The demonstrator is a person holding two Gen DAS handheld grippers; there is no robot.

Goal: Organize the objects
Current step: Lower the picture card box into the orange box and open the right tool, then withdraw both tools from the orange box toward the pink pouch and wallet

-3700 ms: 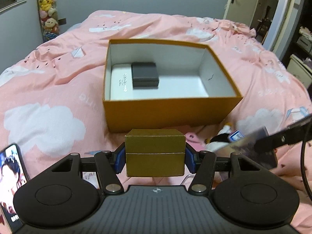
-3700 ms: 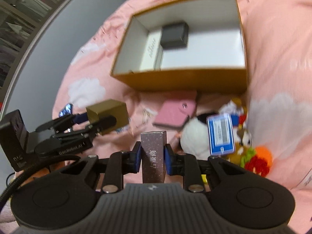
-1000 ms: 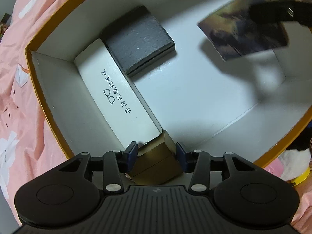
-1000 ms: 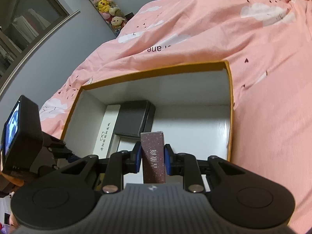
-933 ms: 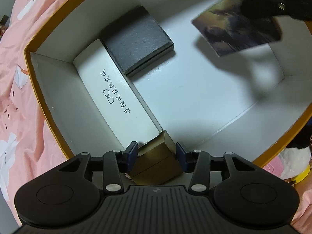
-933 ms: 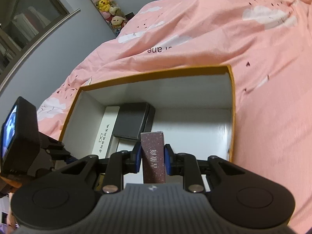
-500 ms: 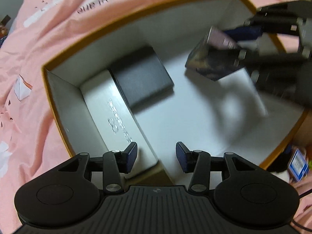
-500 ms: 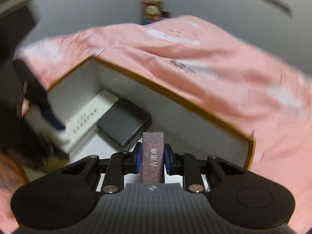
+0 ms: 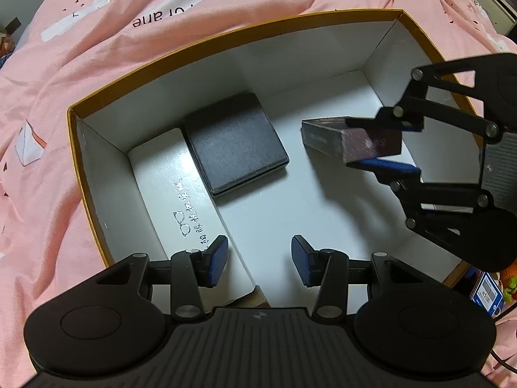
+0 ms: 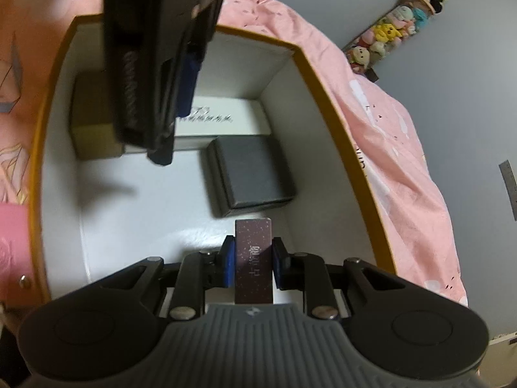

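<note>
An open gold-rimmed carton point(image 9: 226, 37) with a white inside lies on the pink bed. In it are a long white glasses box point(image 9: 174, 194), a black box point(image 9: 236, 142) and a small gold box point(image 10: 93, 129), of which only a sliver point(image 9: 260, 297) shows under my left gripper. My left gripper point(image 9: 259, 258) hangs open over the carton's near end with nothing between its pads point(image 10: 189, 74). My right gripper point(image 10: 253, 253) is shut on a narrow purple box point(image 10: 253, 258), held on its side just right of the black box point(image 10: 248, 174) inside the carton point(image 10: 336, 103). The left wrist view shows that purple box point(image 9: 323, 135) in the right gripper point(image 9: 384, 144).
The pink cloud-print duvet point(image 9: 97, 32) surrounds the carton. A blue tag card point(image 9: 488, 294) and soft toys lie past the carton's right corner. A pink flat item point(image 10: 13, 226) lies outside the near wall. Plush toys point(image 10: 404, 22) hang at the grey wall.
My left gripper has lifted and tilted away from the small gold box, which stays on the carton floor. The right gripper has rolled over and carried the purple box down toward the black box.
</note>
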